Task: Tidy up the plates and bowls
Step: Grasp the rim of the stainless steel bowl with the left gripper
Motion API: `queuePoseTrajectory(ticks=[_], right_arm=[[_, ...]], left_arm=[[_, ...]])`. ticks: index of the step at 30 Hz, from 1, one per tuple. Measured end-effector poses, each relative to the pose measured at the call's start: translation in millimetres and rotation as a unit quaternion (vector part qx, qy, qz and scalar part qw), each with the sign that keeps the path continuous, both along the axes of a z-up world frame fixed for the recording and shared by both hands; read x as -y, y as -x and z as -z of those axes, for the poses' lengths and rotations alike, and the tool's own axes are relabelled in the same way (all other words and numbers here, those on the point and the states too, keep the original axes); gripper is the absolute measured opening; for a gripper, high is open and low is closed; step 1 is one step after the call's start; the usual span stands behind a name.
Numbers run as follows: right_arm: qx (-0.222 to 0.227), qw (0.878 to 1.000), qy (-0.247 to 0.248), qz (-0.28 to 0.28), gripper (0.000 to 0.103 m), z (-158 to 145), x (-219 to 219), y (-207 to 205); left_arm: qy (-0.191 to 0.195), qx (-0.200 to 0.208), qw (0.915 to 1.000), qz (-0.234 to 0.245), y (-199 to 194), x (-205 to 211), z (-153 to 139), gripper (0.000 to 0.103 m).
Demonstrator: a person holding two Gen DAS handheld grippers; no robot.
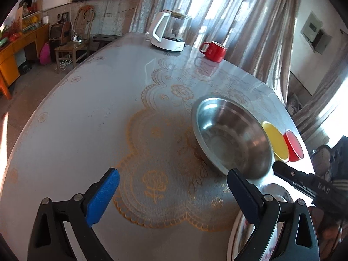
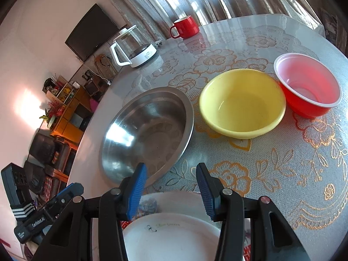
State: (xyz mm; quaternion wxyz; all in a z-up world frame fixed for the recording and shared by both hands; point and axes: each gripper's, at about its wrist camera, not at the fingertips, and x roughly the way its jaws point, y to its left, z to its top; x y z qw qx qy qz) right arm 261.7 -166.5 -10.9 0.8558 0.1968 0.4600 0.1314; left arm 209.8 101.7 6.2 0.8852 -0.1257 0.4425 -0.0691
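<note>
Directly beneath the right gripper, whose blue pads stand apart and grip nothing, lie stacked white plates with a floral print. Just past its fingertips sits a steel bowl, then a yellow bowl touching a red plastic bowl, in a row on the lace-patterned table. Over bare tablecloth, the left gripper hovers wide open and empty, with the steel bowl at its right fingertip.

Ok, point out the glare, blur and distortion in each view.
Left wrist: backlit curtain blows out, table edge bows from the fisheye, white plate at the bottom is smeared with blur. Right wrist: bright glare patch inside the steel bowl, sun patch on the wall, sharp overall.
</note>
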Motion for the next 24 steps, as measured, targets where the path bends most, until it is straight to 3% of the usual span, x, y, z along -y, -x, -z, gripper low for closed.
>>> queuePoseTrajectory(ticks=[4, 10, 13, 15, 18, 21, 24], right_arm=[[-0.007, 1.0, -0.001, 0.0, 0.048, 3, 0, -10], [-0.014, 1.0, 0.0, 0.003, 0.048, 9, -3, -26], [-0.021, 1.0, 0.004, 0.002, 0.048, 13, -5, -35], [-0.024, 1.0, 0.005, -0.001, 0.048, 15, -7, -40], [-0.028, 0.999, 0.029, -0.01, 0.047, 17, -15, -46], [-0.03, 0.998, 0.049, -0.028, 0.036, 19, -24, -49], [-0.017, 0.996, 0.076, -0.04, 0.035, 18, -31, -46]], left_arm=[[-0.013, -0.001, 0.9998, -0.011, -16, -1, -1, 0.1], [0.011, -0.004, 0.9999, 0.004, -39, 10, -5, 0.097], [0.03, -0.014, 0.9994, 0.013, -51, 18, -2, 0.076], [0.039, -0.023, 0.9988, 0.02, -58, 24, 2, 0.051], [0.043, -0.044, 0.9973, 0.04, -66, 33, 12, 0.037], [0.051, -0.055, 0.9958, 0.052, -66, 39, 21, 0.027], [0.037, -0.041, 0.9967, 0.059, -56, 42, 20, 0.026]])
